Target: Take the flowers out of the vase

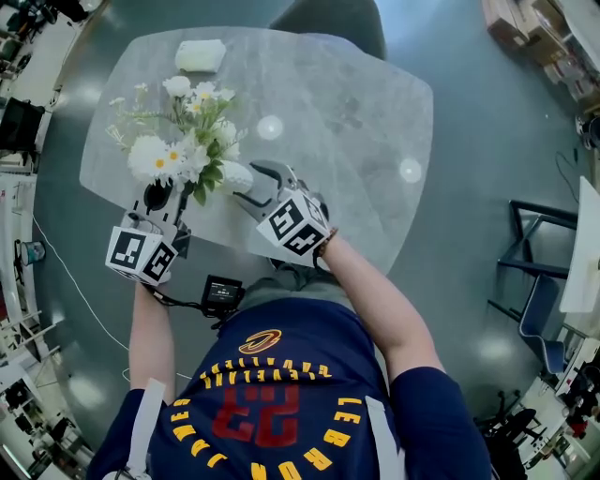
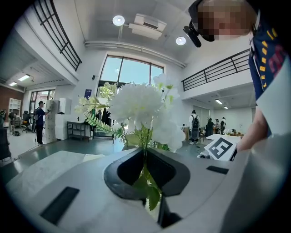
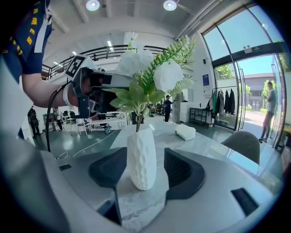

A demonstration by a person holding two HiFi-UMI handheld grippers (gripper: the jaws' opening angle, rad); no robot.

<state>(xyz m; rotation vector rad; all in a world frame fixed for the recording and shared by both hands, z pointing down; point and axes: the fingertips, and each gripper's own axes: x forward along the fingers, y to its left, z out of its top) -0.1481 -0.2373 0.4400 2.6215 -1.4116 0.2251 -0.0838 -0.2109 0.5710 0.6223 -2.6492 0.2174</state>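
A bunch of white flowers (image 1: 183,141) with green leaves stands in a small white ribbed vase (image 1: 236,176) near the table's front edge. My left gripper (image 1: 161,195) is shut on the stems (image 2: 145,166) just below the blooms (image 2: 136,102). In the right gripper view it shows as a grey body (image 3: 107,82) beside the bouquet. The stems still enter the vase's mouth (image 3: 137,129). My right gripper (image 3: 143,168) stands with one jaw on each side of the vase (image 3: 142,157). The left pad is against it, and a thin strip of table shows at the right pad.
The vase rests on a pale marble-look table (image 1: 356,122). A white tissue pack (image 1: 200,54) lies at its far edge, beside a grey chair (image 1: 328,23). A black box with a cable (image 1: 222,292) hangs at the person's waist. People stand far off in the hall.
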